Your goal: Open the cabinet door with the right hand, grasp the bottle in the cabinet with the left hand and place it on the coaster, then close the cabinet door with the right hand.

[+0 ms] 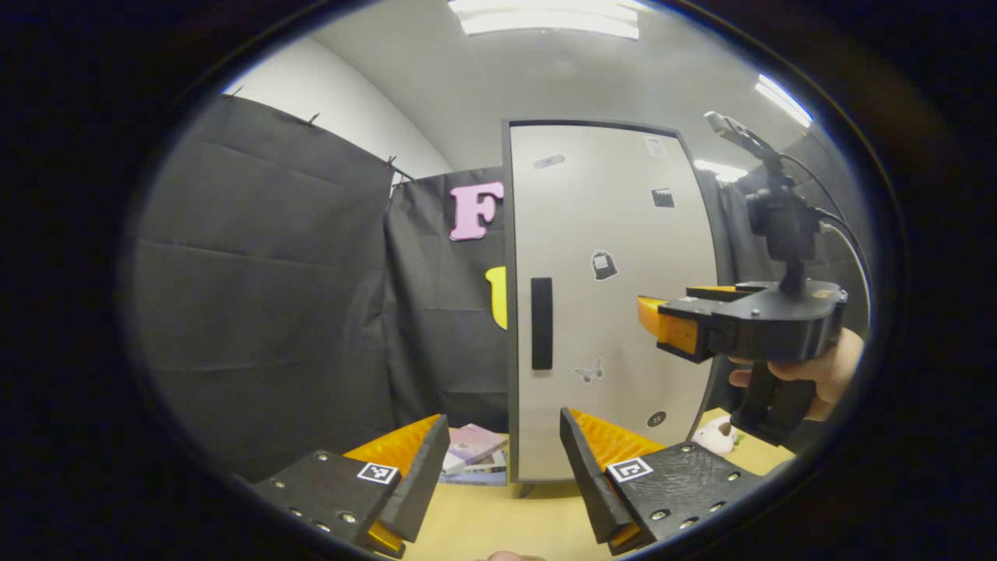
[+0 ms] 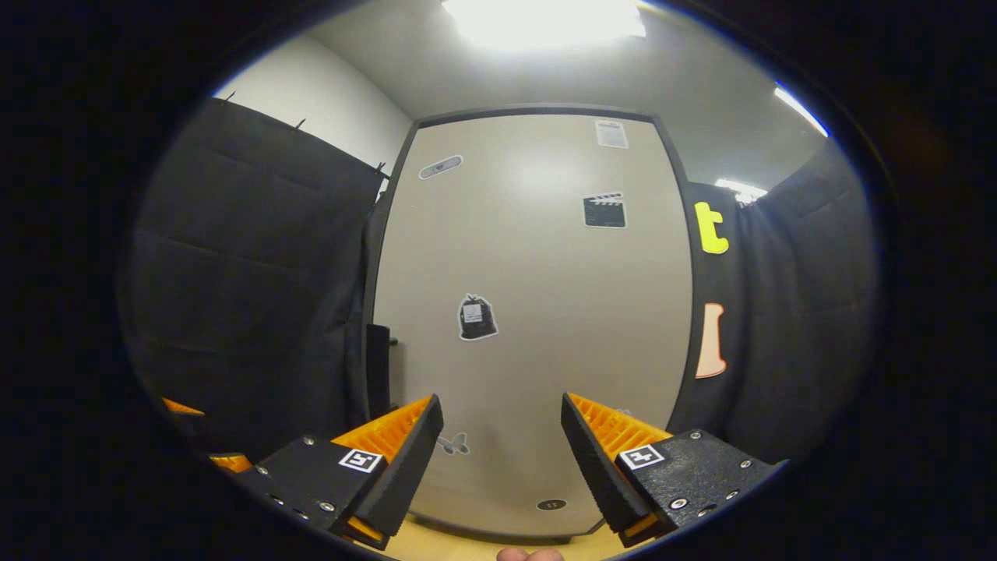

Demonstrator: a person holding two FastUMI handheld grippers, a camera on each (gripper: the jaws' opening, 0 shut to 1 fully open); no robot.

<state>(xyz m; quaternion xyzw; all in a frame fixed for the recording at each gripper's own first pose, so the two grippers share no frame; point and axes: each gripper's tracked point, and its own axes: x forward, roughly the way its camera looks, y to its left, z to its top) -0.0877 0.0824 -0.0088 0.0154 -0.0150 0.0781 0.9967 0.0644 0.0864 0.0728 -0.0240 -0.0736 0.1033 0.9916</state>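
Left gripper (image 1: 505,444) spread wide, empty, facing closed cabinet door (image 1: 607,312) with black handle (image 1: 541,322). Right gripper (image 1: 650,315) near door front, held by a hand (image 1: 818,374); spread wide, gripping nothing. Stickers on door, writing unreadable.

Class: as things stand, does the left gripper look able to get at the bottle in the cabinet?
Probably not yet. The cabinet door is shut, hiding whatever is inside. The left gripper, tongs open, faces it; the right gripper is near the door's handle.
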